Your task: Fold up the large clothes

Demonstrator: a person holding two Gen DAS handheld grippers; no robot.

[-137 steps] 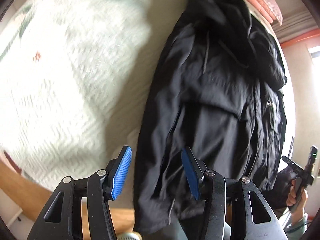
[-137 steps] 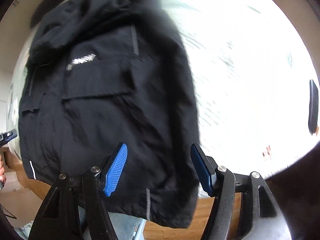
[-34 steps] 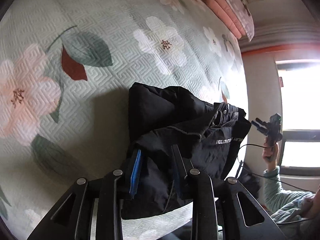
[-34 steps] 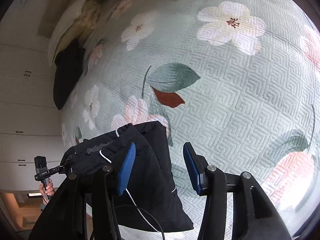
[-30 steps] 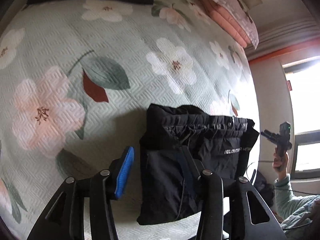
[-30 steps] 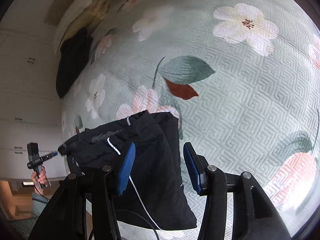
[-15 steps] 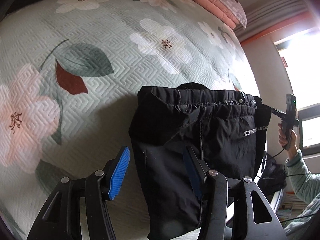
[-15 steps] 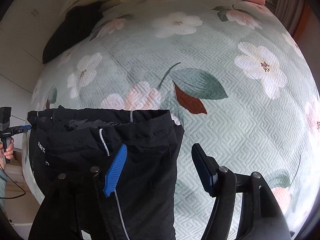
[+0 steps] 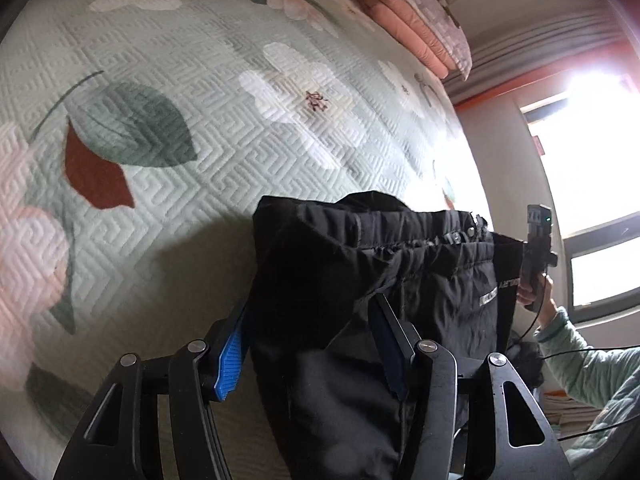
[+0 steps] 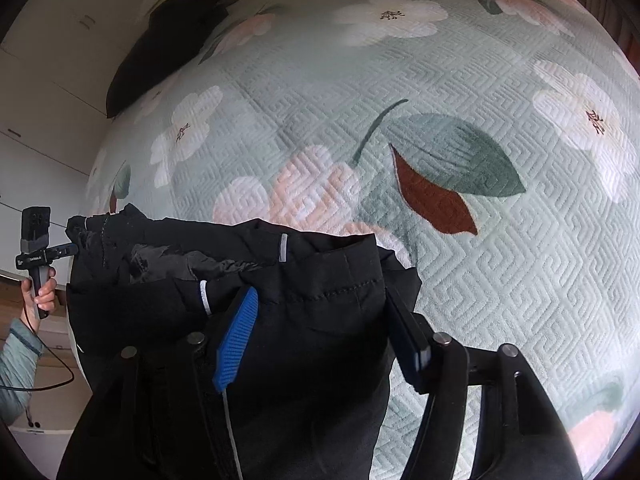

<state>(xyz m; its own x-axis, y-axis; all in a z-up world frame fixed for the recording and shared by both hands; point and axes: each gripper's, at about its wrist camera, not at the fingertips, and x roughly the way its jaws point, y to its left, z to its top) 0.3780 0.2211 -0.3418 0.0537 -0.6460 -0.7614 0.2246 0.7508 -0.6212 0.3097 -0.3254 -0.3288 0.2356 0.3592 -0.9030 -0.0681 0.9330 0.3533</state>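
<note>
The folded black jacket [image 9: 400, 280] lies at the near edge of the bed, a compact bundle on the pale green quilted bedspread [image 9: 200, 80], with its gathered hem and snap forming the far upper edge and white lettering near its right edge in the left wrist view. In the right wrist view the same jacket [image 10: 312, 280] shows a stitched seam and short reflective strips along its top fold. The left gripper [image 9: 312, 344] straddles the bundle's left corner: its jaws stand apart, the blue pad on the left lies just beside the cloth's edge and the other finger sits over the fabric, and I cannot tell whether either presses. The right gripper [image 10: 324, 332] has just been closing, with the jacket's right corner between its jaws; its blue pad lies against the cloth and the dark finger sits at the jacket's right edge, though a firm pinch cannot be made out. Beyond the jacket the bedspread [image 10: 440, 80] runs wide and bare, printed with flowers and leaves, giving plenty of open room ahead and to the sides. At the far end lie stacked pink folded blankets [image 9: 404, 28], and a dark garment [image 10: 168, 36] rests on the far left edge in the right view. Off the bed's edge, each camera sees the other hand holding its handle [image 9: 532, 292] [image 10: 38, 284], with a light green sleeve [image 9: 580, 364] below.
</note>
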